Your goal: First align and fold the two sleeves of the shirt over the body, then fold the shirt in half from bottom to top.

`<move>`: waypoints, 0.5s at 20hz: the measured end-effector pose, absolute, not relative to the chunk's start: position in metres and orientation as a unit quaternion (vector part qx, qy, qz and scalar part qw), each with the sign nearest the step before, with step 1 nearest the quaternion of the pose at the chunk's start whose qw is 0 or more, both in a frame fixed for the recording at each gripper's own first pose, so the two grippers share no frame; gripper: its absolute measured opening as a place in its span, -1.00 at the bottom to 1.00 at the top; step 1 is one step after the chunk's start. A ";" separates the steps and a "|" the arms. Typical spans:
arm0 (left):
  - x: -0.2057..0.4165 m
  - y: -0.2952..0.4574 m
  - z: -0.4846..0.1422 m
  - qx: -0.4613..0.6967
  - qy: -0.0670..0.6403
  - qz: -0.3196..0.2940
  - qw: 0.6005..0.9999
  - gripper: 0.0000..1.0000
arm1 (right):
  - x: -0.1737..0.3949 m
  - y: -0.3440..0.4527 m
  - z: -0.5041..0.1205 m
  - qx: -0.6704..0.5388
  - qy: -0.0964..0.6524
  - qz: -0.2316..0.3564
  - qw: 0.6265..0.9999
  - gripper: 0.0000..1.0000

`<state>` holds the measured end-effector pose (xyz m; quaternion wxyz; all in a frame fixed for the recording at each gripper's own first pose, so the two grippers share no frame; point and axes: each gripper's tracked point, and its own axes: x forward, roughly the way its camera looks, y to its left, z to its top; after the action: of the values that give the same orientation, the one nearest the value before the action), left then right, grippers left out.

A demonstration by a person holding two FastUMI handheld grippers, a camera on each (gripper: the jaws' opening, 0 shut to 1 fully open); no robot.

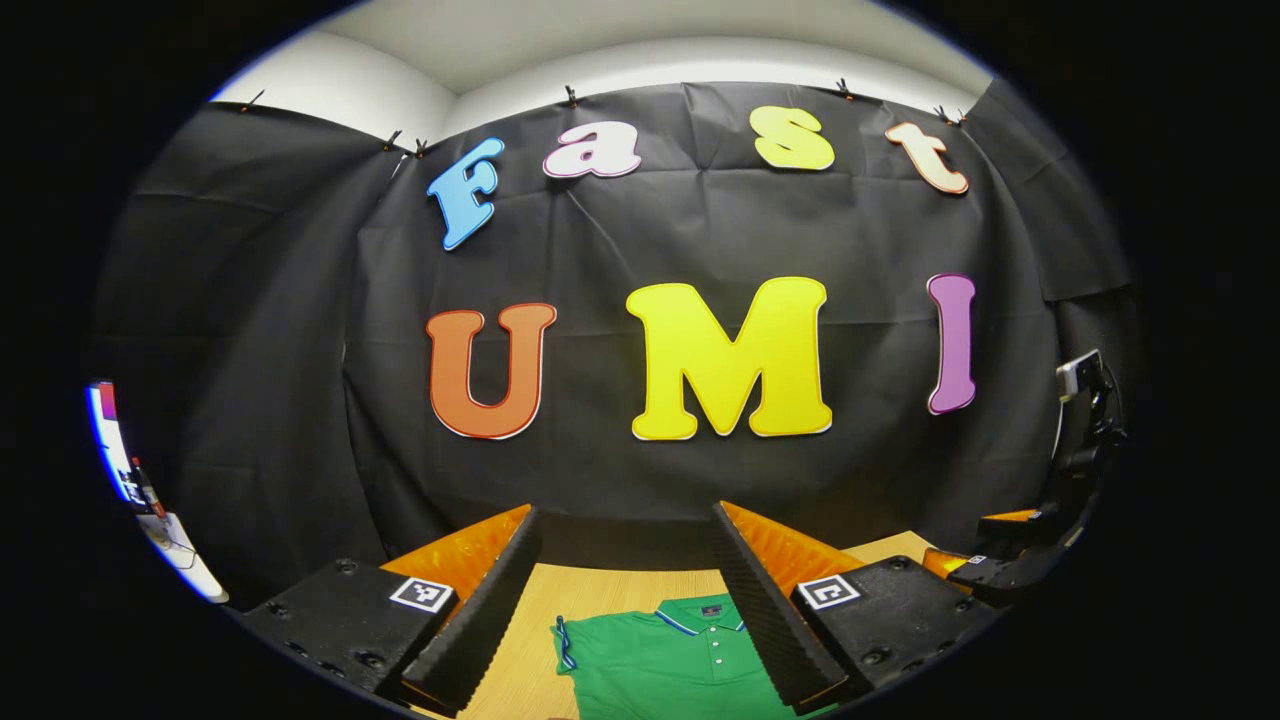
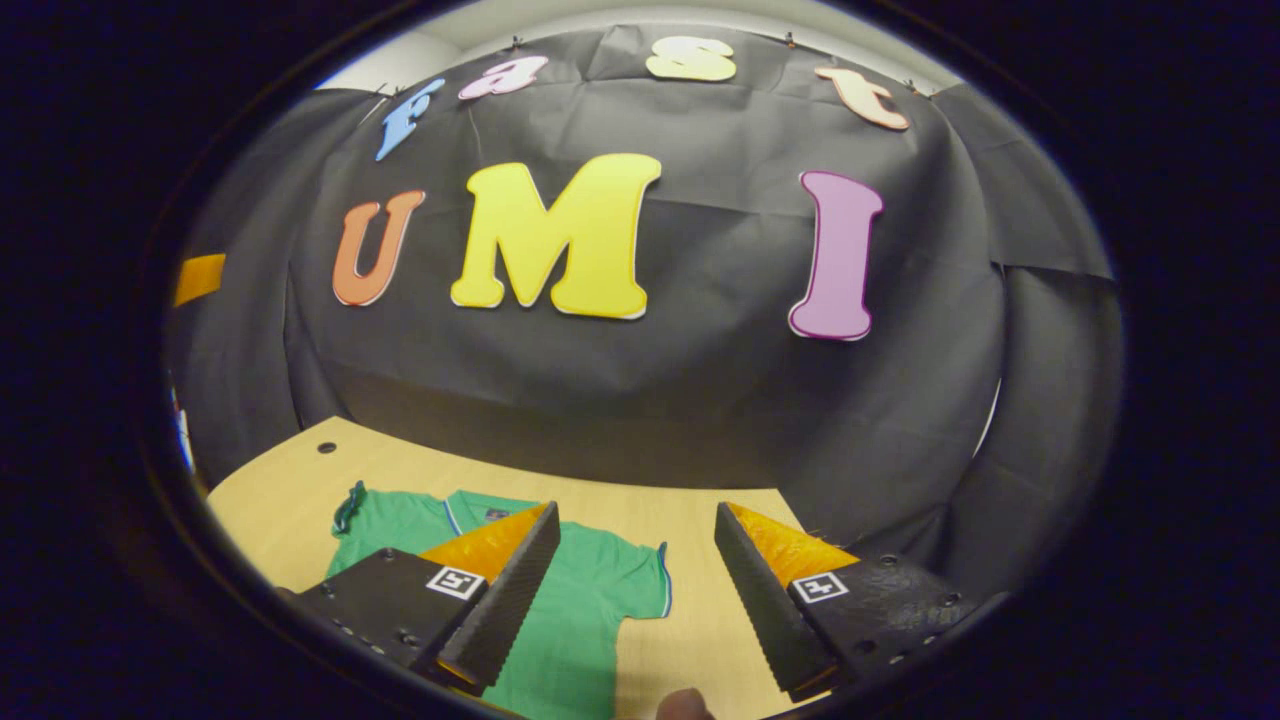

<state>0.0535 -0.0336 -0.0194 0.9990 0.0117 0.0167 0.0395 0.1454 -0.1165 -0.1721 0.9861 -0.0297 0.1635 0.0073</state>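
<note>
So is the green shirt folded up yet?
Not yet. The shirt lies spread flat on the table, both sleeves out sideways.

— What lies in the way on the table (image 2: 700, 520)?
— The green shirt (image 2: 580, 600), spread flat; bare wood runs past its right sleeve and beyond the collar to the black cloth wall (image 2: 700, 400).
— And off to the side?
— The right gripper (image 1: 1040, 540) stands at the table's right edge, well apart from the shirt (image 1: 670, 660).
</note>
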 end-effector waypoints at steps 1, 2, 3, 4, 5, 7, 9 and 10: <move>0.057 -0.036 -0.022 0.012 0.020 0.041 0.999 1.00 | 0.154 -0.119 -0.182 -0.029 0.169 0.008 0.985 0.91; 0.061 -0.040 -0.026 0.012 0.027 0.039 0.999 1.00 | 0.164 -0.123 -0.193 -0.022 0.177 0.009 0.984 0.96; 0.065 -0.044 -0.029 0.011 0.035 0.036 0.999 1.00 | 0.174 -0.127 -0.205 -0.015 0.184 0.011 0.983 0.96; 0.068 -0.048 -0.030 0.012 0.039 0.033 0.999 1.00 | 0.185 -0.130 -0.217 -0.013 0.195 0.010 0.981 0.96; 0.070 -0.051 -0.030 0.015 0.040 0.033 0.999 1.00 | 0.194 -0.134 -0.229 -0.010 0.204 0.010 0.979 0.92; 0.075 -0.056 -0.027 0.019 0.038 0.035 0.999 1.00 | 0.211 -0.140 -0.254 -0.010 0.221 0.013 0.975 0.96; 0.081 -0.060 -0.035 0.016 0.044 0.038 0.998 1.00 | 0.227 -0.146 -0.282 -0.010 0.240 0.019 0.971 0.91; 0.083 -0.061 -0.038 0.015 0.050 0.040 0.998 1.00 | 0.234 -0.149 -0.296 -0.010 0.249 0.020 0.968 0.92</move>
<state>0.0834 -0.0613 -0.0375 0.9978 0.0148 0.0502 0.0403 0.2342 -0.1493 -0.2955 0.9682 -0.0098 0.2494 0.0198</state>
